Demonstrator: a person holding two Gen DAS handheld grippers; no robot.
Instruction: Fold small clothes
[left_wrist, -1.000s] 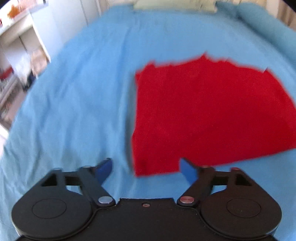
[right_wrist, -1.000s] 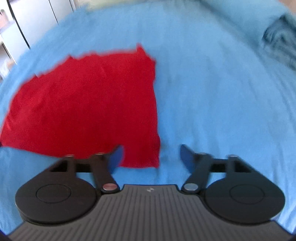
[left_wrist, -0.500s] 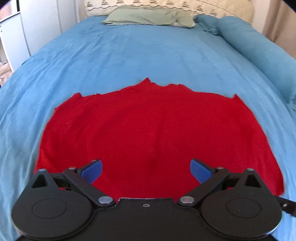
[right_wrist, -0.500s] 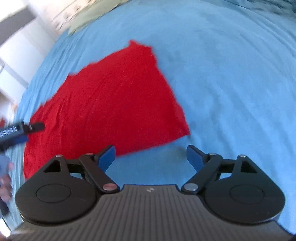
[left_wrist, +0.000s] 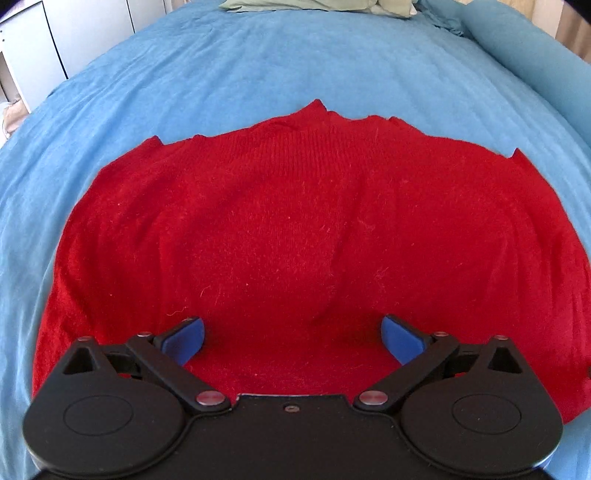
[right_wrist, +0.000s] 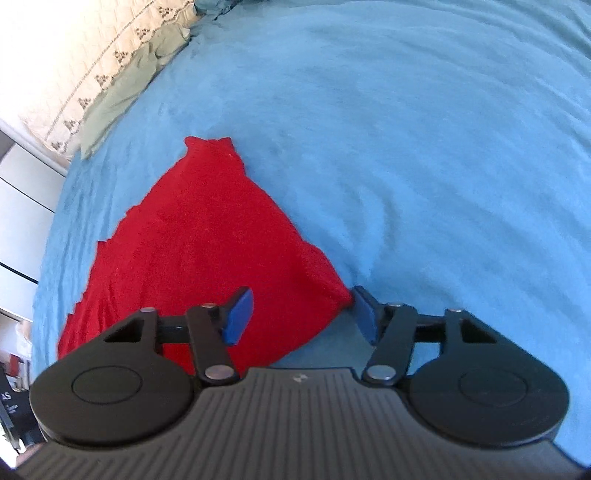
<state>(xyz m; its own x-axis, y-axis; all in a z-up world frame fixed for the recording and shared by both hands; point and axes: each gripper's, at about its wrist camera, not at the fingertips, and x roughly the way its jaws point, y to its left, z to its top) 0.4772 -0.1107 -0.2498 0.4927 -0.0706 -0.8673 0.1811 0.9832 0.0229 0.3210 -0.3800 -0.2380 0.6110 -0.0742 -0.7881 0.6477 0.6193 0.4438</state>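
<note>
A red knit garment (left_wrist: 295, 229) lies spread flat on the blue bedspread (left_wrist: 258, 62). My left gripper (left_wrist: 291, 338) is open, low over the garment's near edge, with both blue fingers above red fabric. In the right wrist view the same garment (right_wrist: 192, 240) runs away to the left. My right gripper (right_wrist: 301, 314) is open around its near right corner; the corner tip reaches the right finger (right_wrist: 364, 314).
Green pillows (left_wrist: 317, 4) and a patterned headboard (right_wrist: 99, 62) lie at the far end of the bed. A blue bolster (left_wrist: 532, 55) runs along the right side. White cabinets (left_wrist: 33, 55) stand at the left beyond the bed edge.
My left gripper swung from the garment's left edge to its near middle and came closer. My right gripper turned left and dropped onto the near right corner.
</note>
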